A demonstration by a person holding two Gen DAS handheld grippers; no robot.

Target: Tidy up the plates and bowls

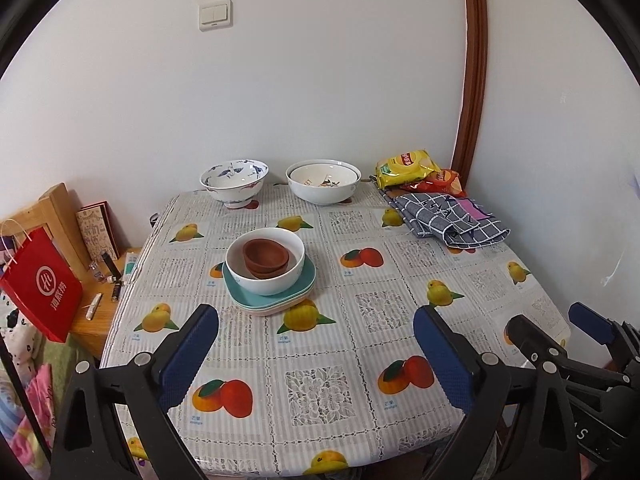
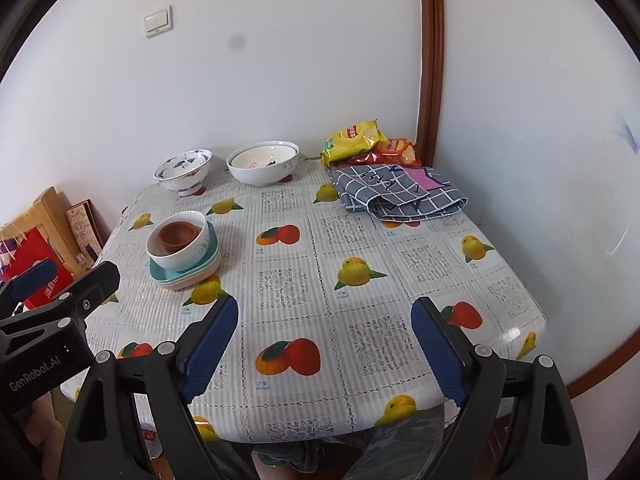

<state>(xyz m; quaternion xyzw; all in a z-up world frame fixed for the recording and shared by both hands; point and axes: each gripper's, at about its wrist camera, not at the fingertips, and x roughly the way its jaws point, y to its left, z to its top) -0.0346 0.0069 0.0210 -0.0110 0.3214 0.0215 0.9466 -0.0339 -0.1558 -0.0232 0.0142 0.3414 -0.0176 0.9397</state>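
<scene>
Left wrist view: a stack of square plates [image 1: 272,294], teal on top, sits left of the counter's middle, carrying a white bowl [image 1: 265,261] with nested brown bowls [image 1: 265,259] inside. Behind it, along the wall, stand a blue-patterned bowl [image 1: 234,184] and, just to its right, a pair of nested white bowls [image 1: 322,186]; further right lie snack bags [image 1: 416,172] and a folded checked cloth [image 1: 448,220]. The counter [image 1: 320,360] wears a fruit-print cover. Left tool [image 1: 316,356] hangs over the near edge, well short of the stack, jaws spread wide with only the cover between them. Right tool [image 2: 324,352] hangs likewise beside it, jaws wide and holding nothing. A red paper bag [image 1: 40,284] stands left of the counter.
</scene>
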